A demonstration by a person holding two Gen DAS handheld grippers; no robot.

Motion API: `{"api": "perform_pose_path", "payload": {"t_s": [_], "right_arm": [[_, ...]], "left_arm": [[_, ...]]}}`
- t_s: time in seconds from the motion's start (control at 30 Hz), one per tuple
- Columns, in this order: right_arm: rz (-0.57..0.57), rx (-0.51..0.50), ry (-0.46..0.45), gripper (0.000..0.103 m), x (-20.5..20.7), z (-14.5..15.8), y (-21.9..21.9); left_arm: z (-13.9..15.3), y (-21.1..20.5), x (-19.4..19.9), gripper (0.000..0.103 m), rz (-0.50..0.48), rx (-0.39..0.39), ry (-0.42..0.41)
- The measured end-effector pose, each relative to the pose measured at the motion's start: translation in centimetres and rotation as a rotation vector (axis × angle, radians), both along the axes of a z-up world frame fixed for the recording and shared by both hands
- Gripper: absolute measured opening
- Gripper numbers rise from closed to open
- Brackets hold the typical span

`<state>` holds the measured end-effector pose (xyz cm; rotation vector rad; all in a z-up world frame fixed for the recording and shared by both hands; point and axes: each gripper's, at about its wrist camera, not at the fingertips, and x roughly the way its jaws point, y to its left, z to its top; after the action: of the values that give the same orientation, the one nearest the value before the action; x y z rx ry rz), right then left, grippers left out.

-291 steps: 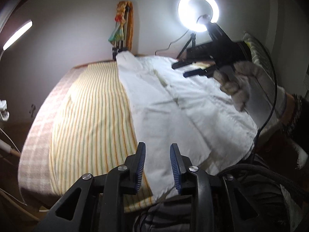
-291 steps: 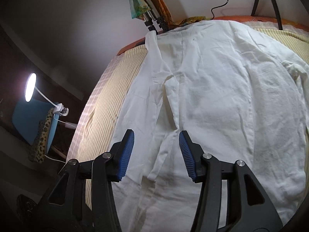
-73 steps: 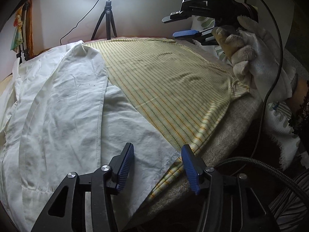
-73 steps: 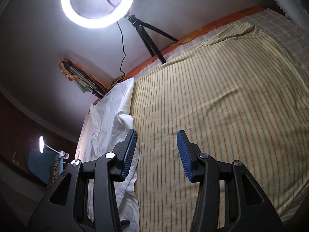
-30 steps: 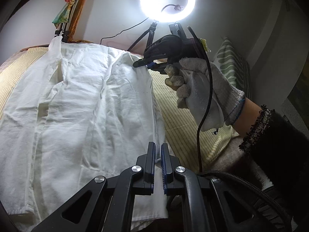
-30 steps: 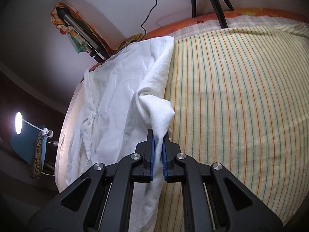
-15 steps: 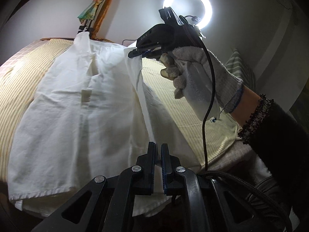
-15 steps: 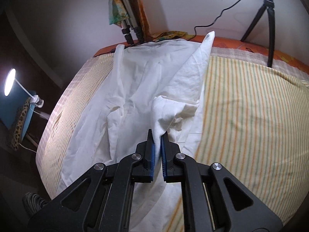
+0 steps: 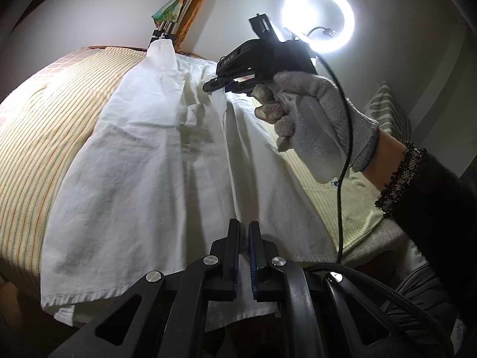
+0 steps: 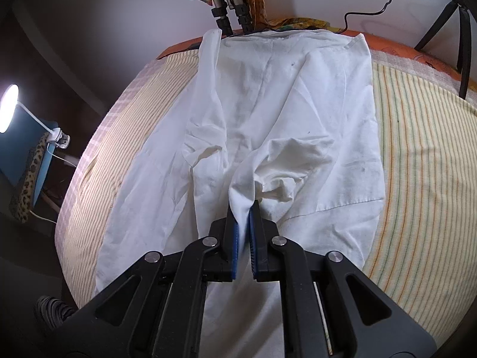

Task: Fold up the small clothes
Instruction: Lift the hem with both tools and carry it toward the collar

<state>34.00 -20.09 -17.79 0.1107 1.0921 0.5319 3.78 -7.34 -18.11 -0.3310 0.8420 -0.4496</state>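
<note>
A white garment (image 9: 134, 164) (image 10: 298, 104) lies spread on the striped yellow bedspread (image 9: 35, 125) (image 10: 417, 149). Its right side is folded over toward the middle. My left gripper (image 9: 244, 238) sits at the near hem, shut on the folded edge, with white cloth showing between its blue pads. Farther up the same fold, my right gripper (image 10: 244, 217) (image 9: 208, 85) has a bunched ridge of the cloth between its pads. Its jaws are opening slightly, and the cloth is still pinched and lifted. A gloved hand (image 9: 313, 119) carries the right gripper.
A ring light (image 9: 317, 19) on a tripod (image 10: 459, 29) stands behind the bed. Another stand with colourful cloth (image 9: 176, 6) (image 10: 226, 9) is at the head. A lamp (image 10: 7, 109) and a leopard-print item stand left of the bed, and a green patterned pillow (image 9: 387, 110) lies right.
Both grippers have carried the garment's right edge leftward over its body, so more bare bedspread shows on the right. The right gripper's pads stand a little wider apart.
</note>
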Motion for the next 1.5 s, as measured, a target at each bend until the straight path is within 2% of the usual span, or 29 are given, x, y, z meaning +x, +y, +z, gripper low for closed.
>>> {"api": "perform_pose_path", "payload": {"t_s": [0.07,0.27,0.37,0.43,0.5,0.57,0.63,0.73,0.87,0.9,0.93,1.03,1.1,1.17,1.27,1.37,1.5], "right_arm": [[-0.004,0.072,0.012,0.021,-0.1,0.8,-1.0],[-0.083,0.258,-0.06,0.023,-3.2,5.8,-6.5],[-0.122,0.267,-0.092,0.023,-7.1,7.1,-9.3],[-0.133,0.257,-0.071,0.024,-10.0,6.4,-10.5],[-0.133,0.248,-0.029,0.029,-12.8,4.8,-11.4],[-0.149,0.257,0.013,0.045,-15.6,2.7,-12.3],[-0.148,0.302,0.071,0.049,-17.6,0.7,-12.8],[-0.114,0.364,0.142,0.049,-19.7,-1.5,-12.4],[-0.046,0.318,0.146,0.046,-21.2,-2.4,-10.6],[-0.044,0.293,0.143,0.04,-21.4,-2.6,-10.3],[-0.039,0.276,0.143,0.017,-21.6,-2.8,-10.1],[-0.069,0.258,0.146,0.011,-21.9,-3.6,-10.8],[-0.084,0.279,0.144,0.01,-22.4,-3.9,-11.2],[-0.068,0.23,0.116,0.012,-22.8,-3.4,-10.9],[-0.048,0.176,0.093,0.019,-23.0,-2.4,-10.3],[-0.037,0.177,0.046,0.021,-23.2,-1.4,-10.3],[-0.049,0.175,-0.029,0.021,-23.5,-0.3,-10.7]], "left_arm": [[-0.1,0.1,-0.2,0.002,0.001,0.005,0.001],[-0.1,0.5,-0.3,0.003,-0.018,0.028,-0.012],[-0.1,1.0,-0.5,0.003,-0.018,0.027,-0.012],[-0.1,1.2,-0.7,0.003,-0.018,0.029,-0.018],[-0.2,1.3,-0.8,0.003,-0.023,0.032,-0.018],[-0.4,1.3,-0.9,0.002,-0.029,0.036,-0.017],[-0.6,1.4,-0.8,0.002,-0.029,0.029,-0.006],[-0.8,1.5,-0.8,0.002,-0.034,0.025,0.011],[-0.5,1.9,-1.4,0.004,-0.045,0.046,0.002],[-0.5,2.0,-1.5,0.005,-0.043,0.053,0.0],[-0.5,2.2,-1.6,0.005,-0.04,0.061,0.0],[-0.4,3.0,-1.8,0.006,-0.025,0.072,0.002],[-0.1,3.5,-1.9,0.007,-0.019,0.077,-0.003],[0.3,3.8,-1.9,0.009,-0.017,0.093,-0.013],[1.0,4.5,-2.0,0.021,-0.018,0.121,-0.025],[2.2,5.5,-2.7,0.024,-0.031,0.12,-0.057],[2.9,6.7,-3.5,0.024,-0.019,0.244,-0.129]]}}
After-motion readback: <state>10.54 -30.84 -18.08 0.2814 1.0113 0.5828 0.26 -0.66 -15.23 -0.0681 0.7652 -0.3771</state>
